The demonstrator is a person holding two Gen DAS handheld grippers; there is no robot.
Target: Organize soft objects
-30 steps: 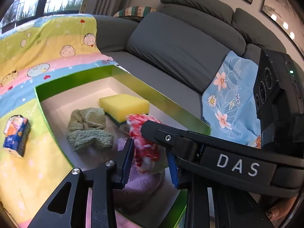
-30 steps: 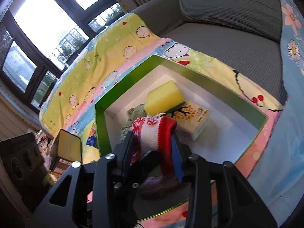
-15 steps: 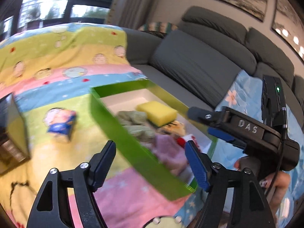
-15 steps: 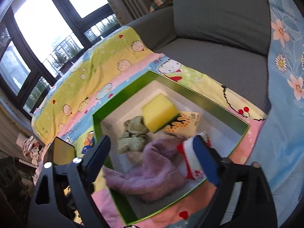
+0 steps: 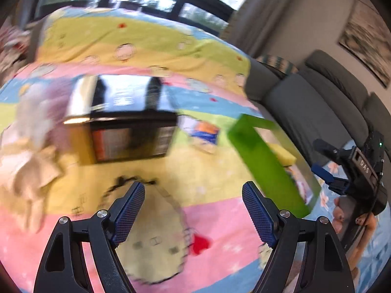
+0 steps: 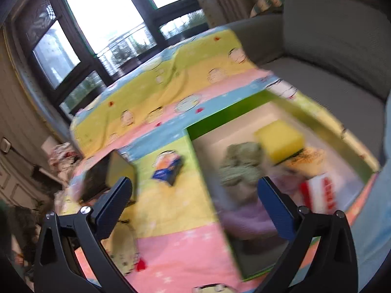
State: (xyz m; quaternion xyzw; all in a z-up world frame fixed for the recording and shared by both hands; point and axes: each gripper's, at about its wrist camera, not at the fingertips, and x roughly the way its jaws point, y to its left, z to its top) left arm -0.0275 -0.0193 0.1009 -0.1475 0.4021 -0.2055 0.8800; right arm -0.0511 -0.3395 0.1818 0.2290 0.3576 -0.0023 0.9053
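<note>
Left gripper (image 5: 193,216): jaws are opening, fingers well apart, nothing between them; only blanket (image 5: 171,178) shows in the gap. Right gripper (image 6: 195,202): jaws are opening, fingers well apart and empty, straddling the near left wall of the green box (image 6: 202,171).

Landmark: the green box. Inside it lie a yellow sponge (image 6: 278,140) at the far side, an olive cloth (image 6: 240,167) left of the sponge, a purple towel (image 6: 249,217) against the near wall, a red-and-white knit (image 6: 320,193) at the near right, and a printed pack (image 6: 305,158) under the sponge. Outside the box, to its left on the blanket, lies a small blue packet (image 6: 168,169); further left stands a dark carton (image 5: 127,122); beyond the carton lies a pale cloth heap (image 5: 27,151), blurred.

Handling, judged: the packet looks light and yielding, with a slick wrapper likely to slide under weak pressure. Grip across its short sides, mid-length. Its long axis appears to run obliquely toward the box's far left corner; blur prevents a firmer reading. The cloth heap is limp and has no usable axis; pinch a raised fold near its middle
</note>
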